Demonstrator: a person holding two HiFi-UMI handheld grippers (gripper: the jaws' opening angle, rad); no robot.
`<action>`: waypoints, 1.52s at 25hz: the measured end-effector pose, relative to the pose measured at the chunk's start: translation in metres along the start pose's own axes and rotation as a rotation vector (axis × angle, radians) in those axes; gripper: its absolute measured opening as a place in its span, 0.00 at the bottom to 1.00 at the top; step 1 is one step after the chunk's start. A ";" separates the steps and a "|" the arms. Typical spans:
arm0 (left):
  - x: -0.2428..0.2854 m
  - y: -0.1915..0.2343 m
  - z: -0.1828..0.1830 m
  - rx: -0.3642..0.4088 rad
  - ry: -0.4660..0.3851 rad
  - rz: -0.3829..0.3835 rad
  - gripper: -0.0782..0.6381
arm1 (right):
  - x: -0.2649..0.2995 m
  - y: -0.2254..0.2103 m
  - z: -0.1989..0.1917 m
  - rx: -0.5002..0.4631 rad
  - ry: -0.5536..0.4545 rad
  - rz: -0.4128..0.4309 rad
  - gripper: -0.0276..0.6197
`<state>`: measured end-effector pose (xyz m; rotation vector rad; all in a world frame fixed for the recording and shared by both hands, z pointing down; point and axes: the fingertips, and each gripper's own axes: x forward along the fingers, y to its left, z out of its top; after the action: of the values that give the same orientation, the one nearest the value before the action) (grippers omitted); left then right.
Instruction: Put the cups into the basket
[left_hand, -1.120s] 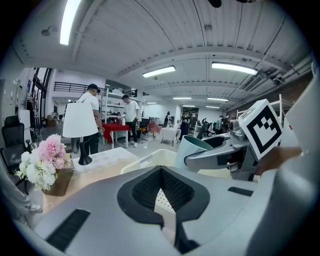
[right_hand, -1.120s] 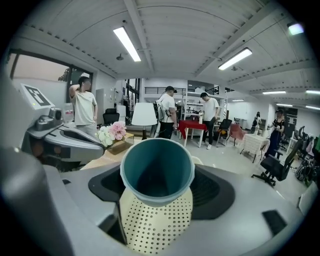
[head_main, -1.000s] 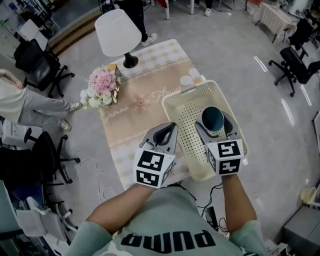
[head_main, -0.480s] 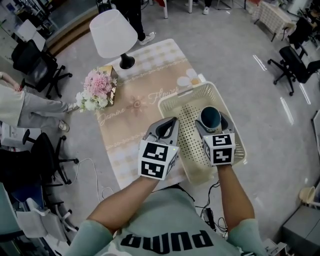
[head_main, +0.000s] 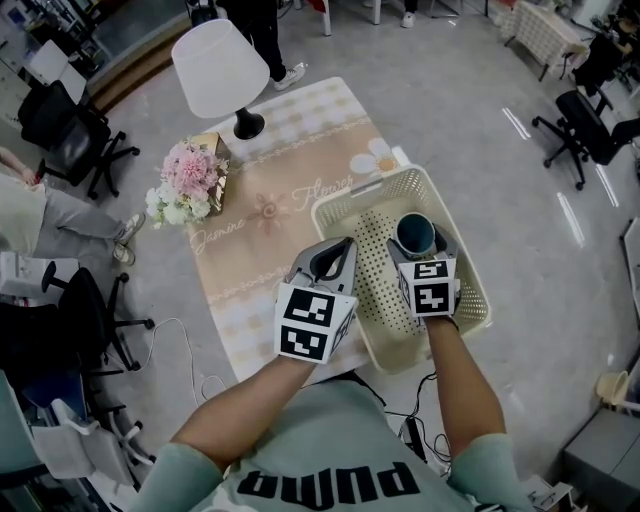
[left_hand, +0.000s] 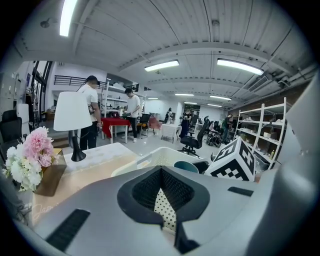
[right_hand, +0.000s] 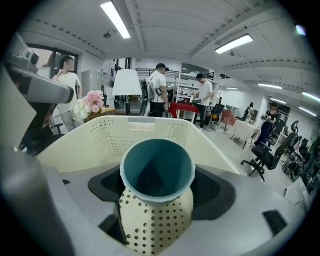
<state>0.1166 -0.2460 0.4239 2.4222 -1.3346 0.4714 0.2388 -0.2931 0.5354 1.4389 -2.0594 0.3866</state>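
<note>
A teal cup (head_main: 415, 234) stands upright between the jaws of my right gripper (head_main: 417, 243), which is shut on it. It hangs over the inside of the cream perforated basket (head_main: 340, 203), near the middle. In the right gripper view the cup (right_hand: 157, 167) has its open mouth facing me, with the basket wall (right_hand: 95, 140) behind it. My left gripper (head_main: 338, 252) is shut and empty, above the tablecloth just left of the basket. In the left gripper view the basket (left_hand: 150, 157) and the cup (left_hand: 186, 166) show beyond the closed jaws.
The basket sits on the right end of a table with a beige tablecloth (head_main: 265, 215). At the far end are a white lamp (head_main: 220, 65) and a pink flower bouquet (head_main: 188, 180). Office chairs (head_main: 75, 140) and floor cables (head_main: 190, 350) surround the table; people stand in the background.
My right gripper has sunk lower toward the basket with the teal cup still in it. The left gripper has stayed almost still.
</note>
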 end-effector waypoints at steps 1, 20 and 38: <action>0.000 0.000 0.000 0.002 0.001 -0.001 0.11 | 0.002 -0.001 -0.003 0.002 0.005 -0.003 0.64; -0.002 -0.009 -0.006 -0.004 0.002 -0.039 0.11 | 0.004 -0.006 -0.016 0.094 0.042 0.028 0.64; -0.033 -0.006 -0.006 -0.017 -0.043 -0.059 0.11 | -0.091 0.022 0.033 0.087 -0.129 0.002 0.64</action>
<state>0.1046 -0.2156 0.4139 2.4626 -1.2753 0.3935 0.2307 -0.2344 0.4558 1.5501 -2.1698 0.3983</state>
